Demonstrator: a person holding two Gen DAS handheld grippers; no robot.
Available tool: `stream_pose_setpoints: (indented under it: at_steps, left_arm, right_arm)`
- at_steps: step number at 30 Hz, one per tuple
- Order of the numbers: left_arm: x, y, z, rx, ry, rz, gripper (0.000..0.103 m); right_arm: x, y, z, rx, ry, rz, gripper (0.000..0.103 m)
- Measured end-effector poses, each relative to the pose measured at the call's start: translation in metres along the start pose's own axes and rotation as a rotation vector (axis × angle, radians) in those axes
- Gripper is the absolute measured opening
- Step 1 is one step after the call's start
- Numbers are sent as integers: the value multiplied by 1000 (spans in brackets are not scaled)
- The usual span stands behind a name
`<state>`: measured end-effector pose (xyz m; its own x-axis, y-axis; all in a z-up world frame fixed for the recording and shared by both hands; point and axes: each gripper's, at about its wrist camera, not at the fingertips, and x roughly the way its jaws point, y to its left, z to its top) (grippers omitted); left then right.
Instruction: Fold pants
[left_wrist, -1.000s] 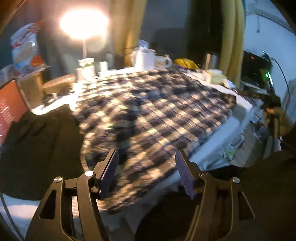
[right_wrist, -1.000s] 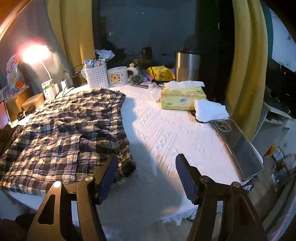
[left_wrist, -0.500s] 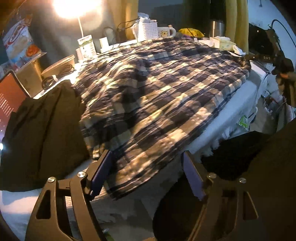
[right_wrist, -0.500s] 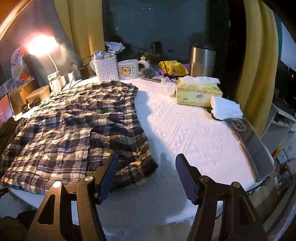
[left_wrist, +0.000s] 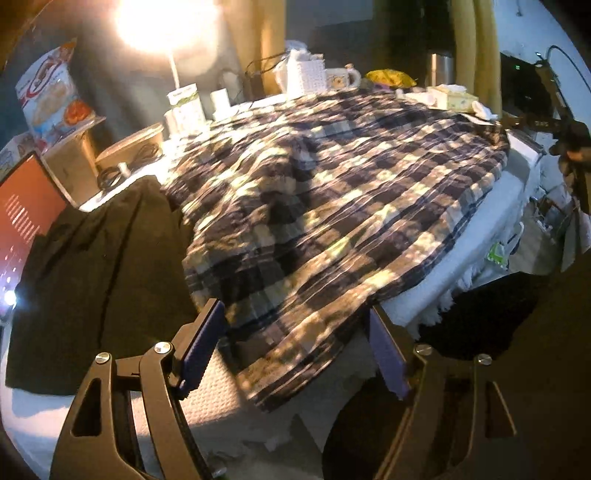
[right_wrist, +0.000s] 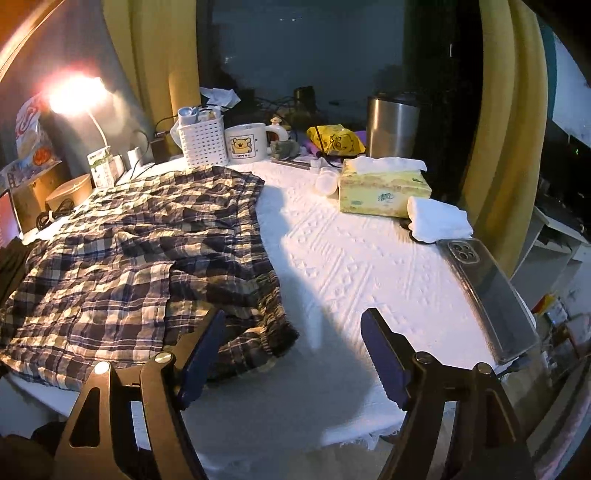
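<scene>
Plaid pants (left_wrist: 332, 206) in dark blue and cream lie spread flat on a white textured tablecloth (right_wrist: 369, 266). In the left wrist view my left gripper (left_wrist: 295, 347) is open and empty, its fingers either side of the pants' near hem corner at the table's front edge. In the right wrist view the pants (right_wrist: 140, 258) cover the left half of the table, and my right gripper (right_wrist: 291, 350) is open and empty just in front of their near right waistband corner.
A black garment (left_wrist: 92, 273) lies left of the pants. At the back stand a lit lamp (right_wrist: 74, 92), white basket (right_wrist: 203, 140), mug (right_wrist: 245, 142), steel pot (right_wrist: 393, 125) and tissue box (right_wrist: 384, 188). A folded white cloth (right_wrist: 439, 221) and phone (right_wrist: 491, 295) lie at right.
My left gripper has dropped lower and closer to the pants' near hem. My right gripper has moved forward toward the waistband corner. Both stay open.
</scene>
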<state>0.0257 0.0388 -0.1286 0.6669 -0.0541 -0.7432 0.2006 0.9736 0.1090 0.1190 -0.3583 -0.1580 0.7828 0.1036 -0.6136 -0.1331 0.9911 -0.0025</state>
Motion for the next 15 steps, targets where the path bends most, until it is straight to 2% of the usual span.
stream_pose_setpoints:
  at_steps: [4,5,6,7,9,11,15]
  left_arm:
    - [3,-6,0,22,-32,-3,76]
    - [3,-6,-1,19,-42,-9,71]
    - [3,-6,-2,15,-49,-23,57]
    - [3,-6,-2,-1,-52,-58,49]
    - [3,-9,-1,-14,-51,-86,21]
    - [3,-16,1,7,-52,-72,6]
    - [-11,-11,8,-39,-115,-89,4]
  right_arm:
    - [-1,0,-2,-12,5,0,77]
    - [-2,0,-2,-20,5,-9,77]
    - [-4,-1,-4,-35,4,-23,77]
    - [-5,-2,-6,-45,5,-35,77]
    - [-6,-5,-9,-62,13,-56,77]
    - [-6,-7,-14,-91,24,-73,77]
    - [-4,10,-26,-251,25,-118,78]
